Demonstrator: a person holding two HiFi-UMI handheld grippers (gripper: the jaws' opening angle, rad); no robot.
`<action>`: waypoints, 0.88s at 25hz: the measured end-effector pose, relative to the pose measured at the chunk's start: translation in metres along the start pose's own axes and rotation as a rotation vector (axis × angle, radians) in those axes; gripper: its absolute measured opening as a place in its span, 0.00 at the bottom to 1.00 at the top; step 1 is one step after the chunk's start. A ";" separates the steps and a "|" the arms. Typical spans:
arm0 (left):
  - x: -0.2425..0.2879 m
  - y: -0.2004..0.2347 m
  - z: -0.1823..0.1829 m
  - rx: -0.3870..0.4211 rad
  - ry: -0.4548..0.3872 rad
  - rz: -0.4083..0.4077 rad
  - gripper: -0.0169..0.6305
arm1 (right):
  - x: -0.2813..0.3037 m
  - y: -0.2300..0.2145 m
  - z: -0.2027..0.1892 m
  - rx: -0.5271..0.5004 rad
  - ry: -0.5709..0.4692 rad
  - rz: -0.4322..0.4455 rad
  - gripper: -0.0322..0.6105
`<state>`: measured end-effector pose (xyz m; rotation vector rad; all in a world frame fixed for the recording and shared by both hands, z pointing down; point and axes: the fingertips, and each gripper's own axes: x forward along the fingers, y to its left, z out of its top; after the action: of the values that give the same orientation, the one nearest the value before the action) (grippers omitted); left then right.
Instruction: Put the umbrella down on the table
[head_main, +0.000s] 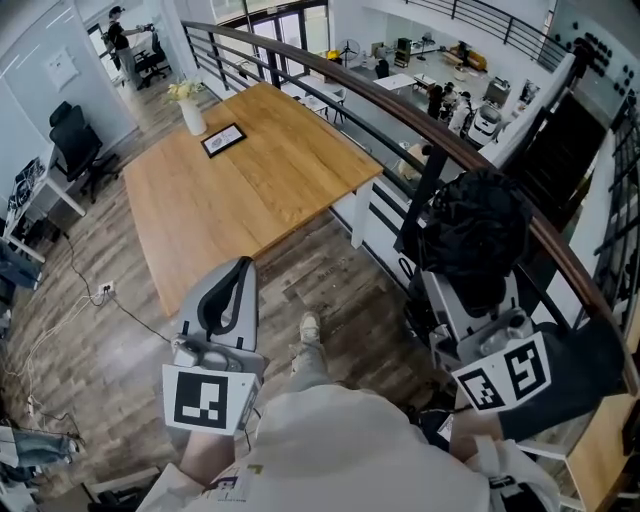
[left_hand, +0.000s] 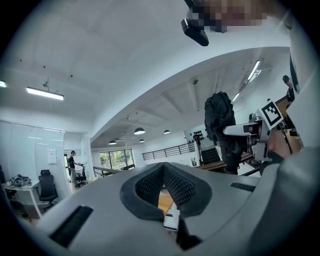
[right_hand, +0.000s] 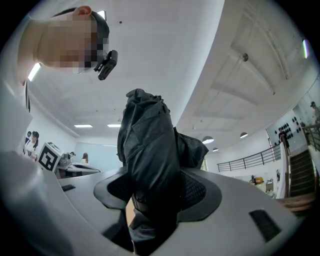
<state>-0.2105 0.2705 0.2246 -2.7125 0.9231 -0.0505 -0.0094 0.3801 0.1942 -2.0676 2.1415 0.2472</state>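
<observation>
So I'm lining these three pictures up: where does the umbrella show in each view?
Head view: umbrella, right of middle, standing up out of the right claw.
Left gripper view: umbrella, right of middle, upright.
Right gripper view: umbrella, dead centre, between the jaws.
Shared landmark: the right claw clamped on it; its marker cube shows in the head and left gripper views.

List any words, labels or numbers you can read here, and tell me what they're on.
No text here is readable.
Black-framed card on the light wooden table: too small to read.
White wall notice: too small to read.
Black-and-white square markers on the left cube and right cube: patterns only, no letters.
</observation>
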 end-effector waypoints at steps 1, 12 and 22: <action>0.003 -0.001 -0.002 -0.002 0.002 -0.006 0.05 | 0.000 -0.002 -0.002 0.000 0.003 -0.004 0.47; 0.061 0.011 -0.025 -0.020 -0.005 -0.046 0.05 | 0.042 -0.039 -0.034 0.021 0.055 -0.043 0.47; 0.148 0.042 -0.058 -0.078 0.087 -0.094 0.05 | 0.127 -0.081 -0.080 0.020 0.158 -0.058 0.47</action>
<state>-0.1242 0.1352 0.2612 -2.8452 0.8367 -0.1552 0.0673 0.2355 0.2423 -2.2012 2.1560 0.0563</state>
